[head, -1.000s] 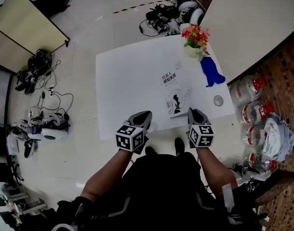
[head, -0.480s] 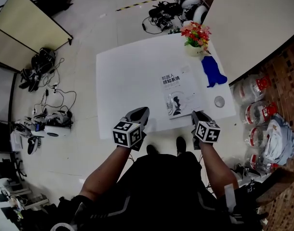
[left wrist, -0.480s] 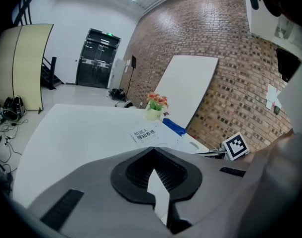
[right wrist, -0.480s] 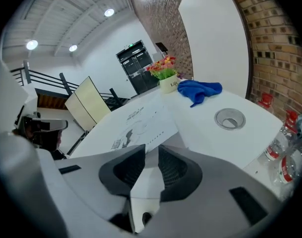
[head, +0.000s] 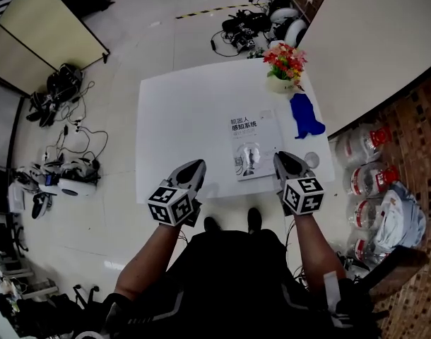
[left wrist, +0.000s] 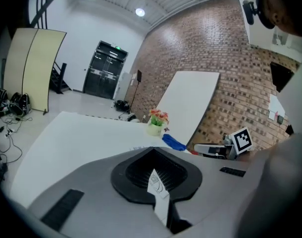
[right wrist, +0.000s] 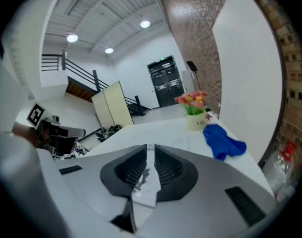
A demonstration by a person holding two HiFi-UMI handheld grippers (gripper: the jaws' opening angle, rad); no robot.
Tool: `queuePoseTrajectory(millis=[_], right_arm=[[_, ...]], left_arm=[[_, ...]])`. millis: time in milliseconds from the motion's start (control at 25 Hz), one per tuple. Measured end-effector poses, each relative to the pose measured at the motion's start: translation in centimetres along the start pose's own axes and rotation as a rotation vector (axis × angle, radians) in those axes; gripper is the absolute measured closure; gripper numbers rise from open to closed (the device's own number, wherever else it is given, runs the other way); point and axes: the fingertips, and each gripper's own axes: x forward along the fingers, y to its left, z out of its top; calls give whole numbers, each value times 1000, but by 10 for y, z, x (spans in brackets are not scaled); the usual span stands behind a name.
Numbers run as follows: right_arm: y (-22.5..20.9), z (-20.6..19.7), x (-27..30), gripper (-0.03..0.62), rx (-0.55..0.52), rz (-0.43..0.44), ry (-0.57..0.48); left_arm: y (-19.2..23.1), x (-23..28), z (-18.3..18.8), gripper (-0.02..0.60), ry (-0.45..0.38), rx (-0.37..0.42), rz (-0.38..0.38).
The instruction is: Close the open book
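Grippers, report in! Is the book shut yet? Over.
Left gripper shut, empty. Right gripper slightly open, empty. Book closed, flat on table. Nothing in the way.

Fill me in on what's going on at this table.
A person stands at the white table with a gripper in each hand. The book lies closed, cover up, near the front edge. The left gripper, jaws together, and the right gripper, jaws slightly apart, flank it and hold nothing. A flower pot and blue cloth sit farther back.

Book (head: 252, 145) cover print too small to read; small grey round object (head: 311, 159) nearby unidentifiable.
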Motion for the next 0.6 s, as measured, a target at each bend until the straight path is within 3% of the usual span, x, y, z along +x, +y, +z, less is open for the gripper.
queuePoseTrajectory(millis=[200,440,600], right_arm=[[37,58,-9,576,-79,189,-92],[65,72,-33,593,-179,304,-85],[92,76,-62,594,-196,316,-114]], left_arm=[[-26,-24,36,588,-113,34,11],[-72,-52,56,588,-209,186,27],[-95,-88,51,588,-257,133,22]])
